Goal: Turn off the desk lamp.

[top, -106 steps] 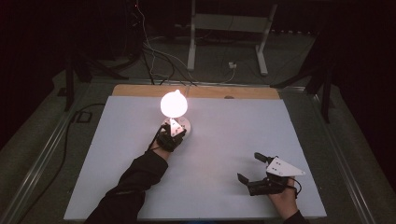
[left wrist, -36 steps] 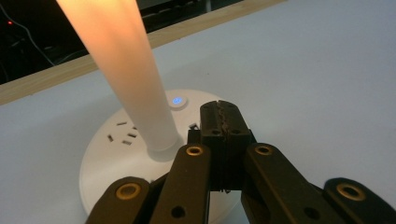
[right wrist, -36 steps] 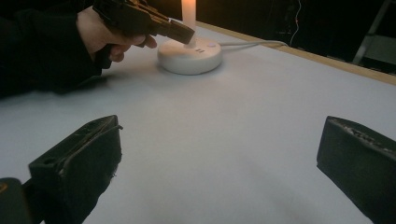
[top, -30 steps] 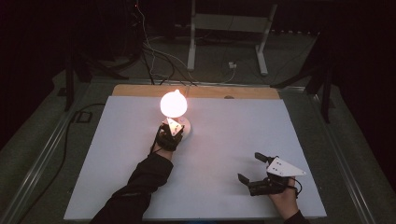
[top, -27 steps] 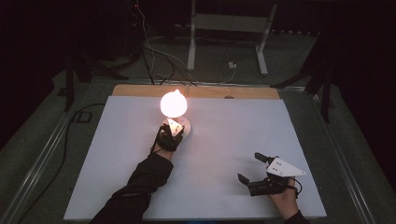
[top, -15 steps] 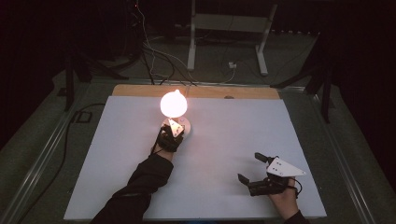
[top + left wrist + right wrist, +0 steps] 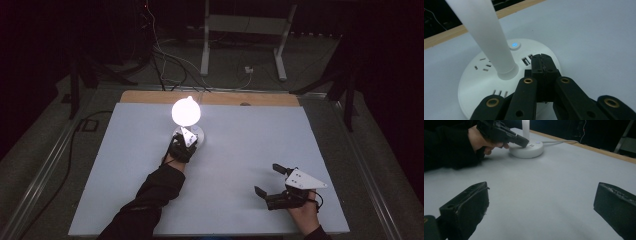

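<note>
desk lamp [image 7: 186, 112]: lit, globe glowing at upper centre-left of the high view, standing toward the far edge of the white table top [image 7: 240, 150]. white stem rises from a round white base [image 7: 481, 82] carrying socket slots, usb ports and a small button [image 7: 514, 45] glowing blue, upper centre of the left gripper view.

left gripper [image 7: 543, 65]: jaws pressed together, nothing between them, tips lying over the base's near side just short of the button. the closed tips give a single blunt point, likely suited to pressing a switch; whether they touch the base cannot be told. in the right gripper view it [image 7: 520, 141] sits upper left, a hand [image 7: 480, 141] wrapped round it, sleeve along the table.

right gripper [image 7: 272, 180]: lower right of the high view, well apart from the lamp, jaws spread wide with bare table between them; apparently parked and idle.

cable [image 7: 559, 142]: runs from the base toward the wooden strip [image 7: 250, 99] at the table's far edge.

surroundings: dark floor, metal stand [image 7: 245, 30] at upper centre.
</note>
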### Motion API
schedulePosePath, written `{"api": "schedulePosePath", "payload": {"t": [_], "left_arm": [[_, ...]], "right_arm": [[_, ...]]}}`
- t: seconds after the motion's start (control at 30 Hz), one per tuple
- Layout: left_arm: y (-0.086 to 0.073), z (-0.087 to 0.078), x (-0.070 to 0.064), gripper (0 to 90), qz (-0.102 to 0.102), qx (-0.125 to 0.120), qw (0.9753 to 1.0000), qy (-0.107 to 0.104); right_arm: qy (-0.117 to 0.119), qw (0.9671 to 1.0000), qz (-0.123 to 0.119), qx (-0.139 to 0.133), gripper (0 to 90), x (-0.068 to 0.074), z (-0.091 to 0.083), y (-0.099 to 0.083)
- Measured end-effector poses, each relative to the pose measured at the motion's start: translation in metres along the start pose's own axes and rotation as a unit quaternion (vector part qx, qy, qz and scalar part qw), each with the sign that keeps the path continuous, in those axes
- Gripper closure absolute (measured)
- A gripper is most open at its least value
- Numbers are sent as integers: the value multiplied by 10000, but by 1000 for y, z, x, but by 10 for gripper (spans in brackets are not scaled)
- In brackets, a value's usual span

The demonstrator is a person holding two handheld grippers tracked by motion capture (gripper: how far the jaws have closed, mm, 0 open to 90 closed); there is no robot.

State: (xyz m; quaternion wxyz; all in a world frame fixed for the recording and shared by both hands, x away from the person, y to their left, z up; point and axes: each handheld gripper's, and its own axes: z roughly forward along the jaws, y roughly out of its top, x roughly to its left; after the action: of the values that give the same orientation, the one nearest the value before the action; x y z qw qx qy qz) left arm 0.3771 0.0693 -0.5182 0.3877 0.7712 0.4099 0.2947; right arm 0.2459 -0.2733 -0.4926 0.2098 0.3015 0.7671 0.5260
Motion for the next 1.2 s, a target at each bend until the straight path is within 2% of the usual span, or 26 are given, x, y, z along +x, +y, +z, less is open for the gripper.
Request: {"api": "schedulePosePath", "payload": {"t": [0.07, 0.33, 0.63, 0.87, 0.93, 1.2], "left_arm": [[6, -7, 4, 900, -66, -128, 9999, -13], [14, -15, 3, 900, -86, -282, 9996, -47], [10, -11, 2, 900, -57, -142, 9999, -50], [5, -6, 4, 900, -100, -26, 9999, -65], [3, -5, 5, 900, -180, 24, 9998, -106], [1, -2, 2, 900, -75, 119, 9998, -118]], "right_arm": [[-5, 10000, -12, -36, 0, 0, -1, 1], [3, 10000, 12, -38, 0, -1, 0, 1], [6, 10000, 14, -15, 0, 0, 0, 0], [5, 10000, 18, -26, 0, -1, 0, 0], [6, 10000, 25, -16, 0, -1, 0, 0], [11, 10000, 4, -11, 0, -1, 0, 0]]}}
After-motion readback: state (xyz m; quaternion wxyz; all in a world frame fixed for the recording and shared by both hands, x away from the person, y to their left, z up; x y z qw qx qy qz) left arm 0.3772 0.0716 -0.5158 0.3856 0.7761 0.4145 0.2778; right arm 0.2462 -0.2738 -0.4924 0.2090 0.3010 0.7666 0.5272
